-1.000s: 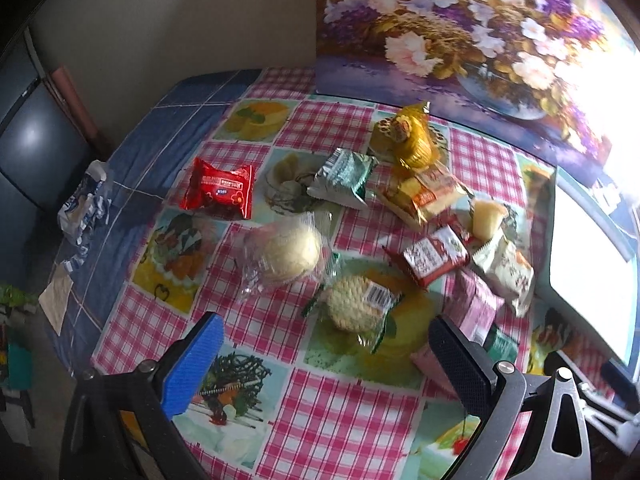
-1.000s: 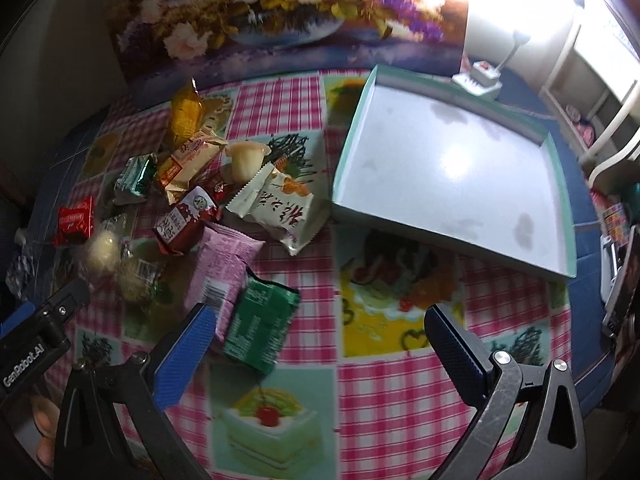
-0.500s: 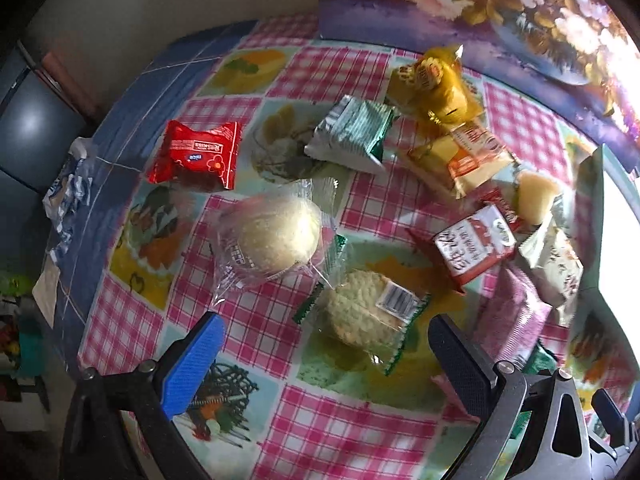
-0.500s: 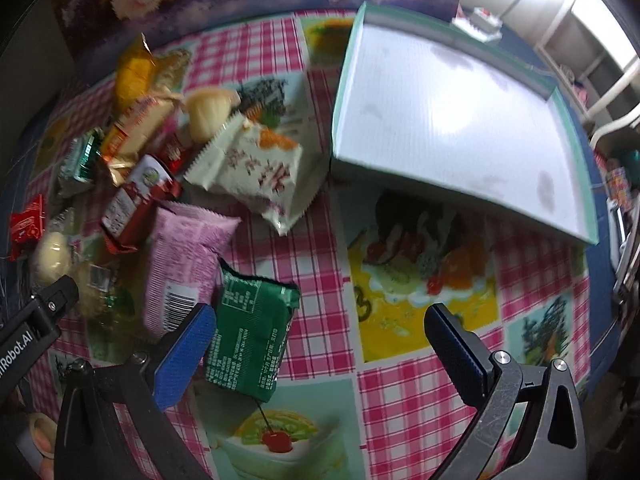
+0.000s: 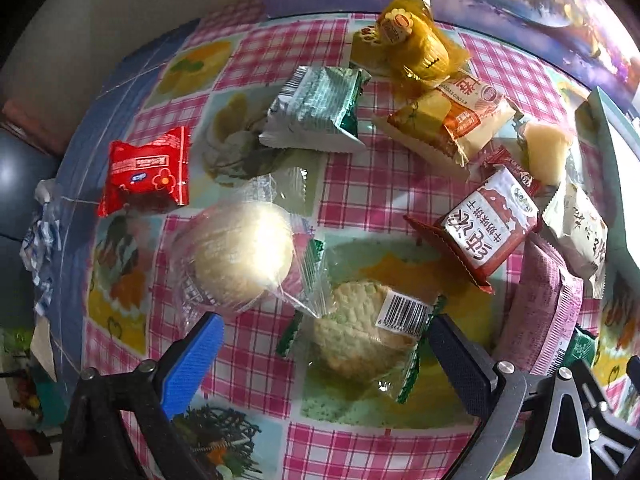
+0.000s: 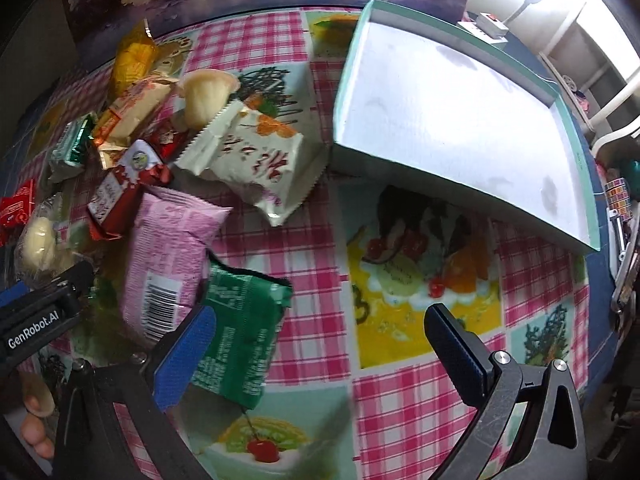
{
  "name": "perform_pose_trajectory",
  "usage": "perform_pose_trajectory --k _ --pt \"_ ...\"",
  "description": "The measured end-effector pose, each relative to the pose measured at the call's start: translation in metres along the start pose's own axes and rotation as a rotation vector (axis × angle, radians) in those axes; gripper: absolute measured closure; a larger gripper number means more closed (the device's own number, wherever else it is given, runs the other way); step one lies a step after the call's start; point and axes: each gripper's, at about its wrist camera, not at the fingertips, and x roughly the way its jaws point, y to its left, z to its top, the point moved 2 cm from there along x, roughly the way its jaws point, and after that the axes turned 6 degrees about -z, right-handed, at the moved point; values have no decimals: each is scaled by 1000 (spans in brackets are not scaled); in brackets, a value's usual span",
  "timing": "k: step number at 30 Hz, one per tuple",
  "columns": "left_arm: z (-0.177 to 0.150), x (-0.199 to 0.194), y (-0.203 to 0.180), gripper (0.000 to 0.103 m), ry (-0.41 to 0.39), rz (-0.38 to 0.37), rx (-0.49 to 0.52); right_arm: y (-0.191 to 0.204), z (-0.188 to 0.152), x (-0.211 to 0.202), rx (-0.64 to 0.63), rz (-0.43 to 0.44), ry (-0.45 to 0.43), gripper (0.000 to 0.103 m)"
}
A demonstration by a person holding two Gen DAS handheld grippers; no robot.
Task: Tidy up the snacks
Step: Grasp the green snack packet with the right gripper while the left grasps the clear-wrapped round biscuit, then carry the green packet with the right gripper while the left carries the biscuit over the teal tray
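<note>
Several wrapped snacks lie in a heap on the checked tablecloth. My left gripper (image 5: 324,344) is open, low over a clear-wrapped round biscuit (image 5: 360,332), which lies between its fingers. A clear-wrapped pale bun (image 5: 240,252) lies just left of it. My right gripper (image 6: 320,328) is open; its blue finger (image 6: 188,356) overlaps a green packet (image 6: 240,332), with a pink packet (image 6: 168,248) to the left. The empty white tray (image 6: 460,120) with a teal rim sits at the upper right.
A red packet (image 5: 148,168), a silver-green packet (image 5: 316,108), a yellow wrapped cake (image 5: 412,44), an orange-white packet (image 5: 452,120), a red-white packet (image 5: 488,228) and a cream packet (image 6: 252,160) lie around. A flower picture stands behind. The table edge runs at right.
Both grippers have moved down and closer to the table. The left one now straddles the round biscuit; the right one's blue finger now overlaps the green packet.
</note>
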Motion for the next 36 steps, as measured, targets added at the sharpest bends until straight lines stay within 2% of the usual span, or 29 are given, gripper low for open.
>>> perform_pose_trajectory --k 4,6,12,15,18,19,20,23,25,28,32,36 --pt "4 7 0 0 -3 9 15 -16 3 5 36 3 12 0" --pt "12 8 -10 0 0 5 29 -23 5 7 38 45 23 0" --pt "14 25 -24 0 14 11 62 -6 -1 13 -10 87 48 0" --pt "8 29 -25 5 2 -8 51 -5 -6 14 -20 72 54 0" --pt "5 28 -23 19 -10 -39 50 3 -4 19 -3 60 41 1" --pt "3 27 -22 24 -13 -45 54 0 -4 17 6 59 33 7" --pt "3 26 -24 28 -15 -50 57 -2 -5 17 9 68 31 16" --pt "6 25 -30 29 -16 -37 69 -1 -4 20 4 115 62 37" --pt "4 25 -35 31 -17 -36 68 2 -4 23 -4 120 68 43" --pt "1 22 -35 34 -12 -31 58 5 -3 18 -8 136 62 60" --pt "-4 8 -35 40 -8 -18 45 8 -2 18 -8 140 61 61" --pt "-14 -3 -37 41 -6 -16 23 4 -8 9 -7 152 52 62"
